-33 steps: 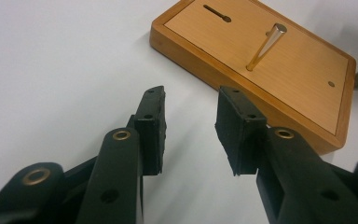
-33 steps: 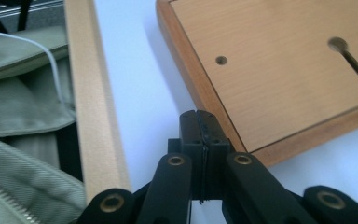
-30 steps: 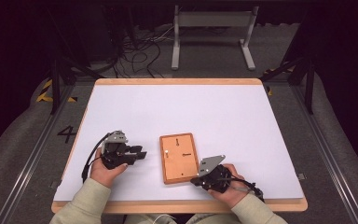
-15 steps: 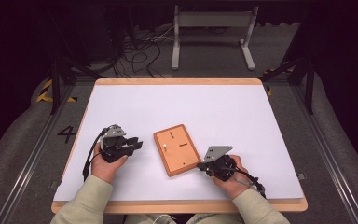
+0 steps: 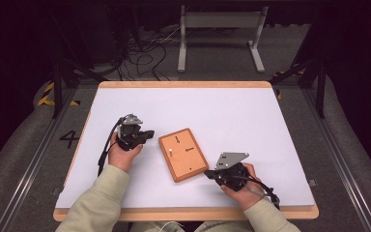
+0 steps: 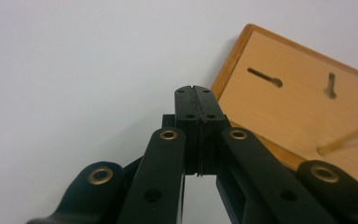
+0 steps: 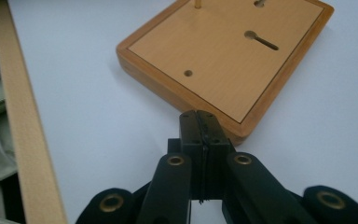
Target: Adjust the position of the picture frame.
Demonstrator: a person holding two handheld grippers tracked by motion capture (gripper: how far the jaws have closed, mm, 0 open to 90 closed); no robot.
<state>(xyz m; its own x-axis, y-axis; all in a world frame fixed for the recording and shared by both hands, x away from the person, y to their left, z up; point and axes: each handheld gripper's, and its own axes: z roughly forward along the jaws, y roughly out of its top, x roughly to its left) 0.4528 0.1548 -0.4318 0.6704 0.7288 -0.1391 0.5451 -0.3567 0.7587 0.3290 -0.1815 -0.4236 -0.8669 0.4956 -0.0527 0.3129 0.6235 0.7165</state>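
The wooden board (image 5: 183, 154) lies flat and slantwise near the middle of the white desk (image 5: 232, 111), between the two hands. The left tongs (image 5: 147, 135) have just been closing and are now pressed fully together with nothing between them, their tip just beside the board's left edge. The right tongs (image 5: 208, 175) are likewise closed on nothing, their tip at the board's near corner. Judged from this, the board is being nudged with closed tips; the push is best kept low against the raised rim, from both sides evenly, so that the board is turned without sliding away. The board is a smooth, pale rectangle with a darker rounded frame, keyhole slots, a small round hole and a thin upright peg (image 7: 198, 3).
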